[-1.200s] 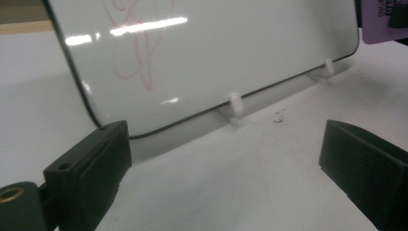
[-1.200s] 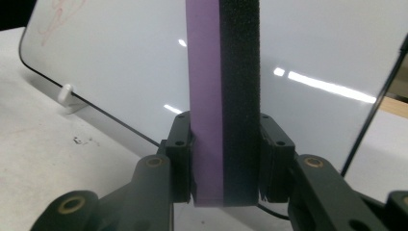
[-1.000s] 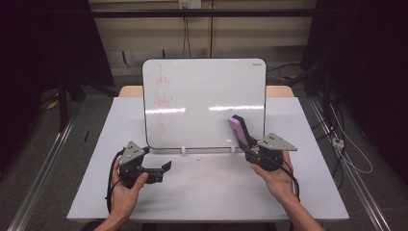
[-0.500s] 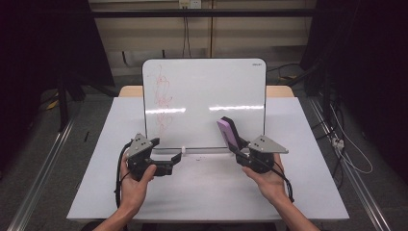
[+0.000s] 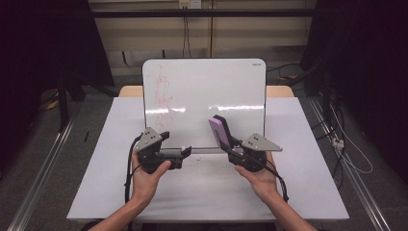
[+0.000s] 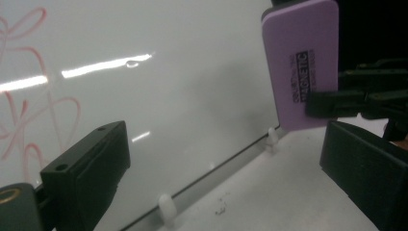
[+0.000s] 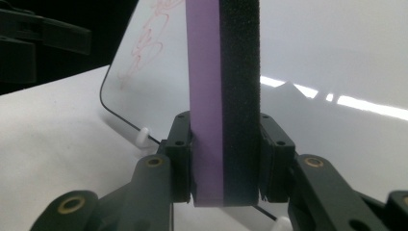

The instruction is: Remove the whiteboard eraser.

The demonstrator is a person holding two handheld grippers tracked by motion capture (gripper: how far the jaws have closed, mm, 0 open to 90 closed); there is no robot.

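Item: purple eraser [image 5: 219,131], clamped upright in your right gripper [image 5: 231,147], now carried leftward before the whiteboard [image 5: 231,86] toward its red scribbles [image 5: 161,94]; left gripper [image 5: 185,153] released, newly raised to the board's lower edge.

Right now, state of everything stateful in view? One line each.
White rectangular whiteboard: propped up, leaning back on the table, red scribbles on its left part, the rest clean.
Purple eraser with black foam pad: clamped upright, not seen touching the board.
Right claw: shut on the eraser.
Left claw: open, nothing between its jaws, facing the board's lower edge.
White table: bears the board.
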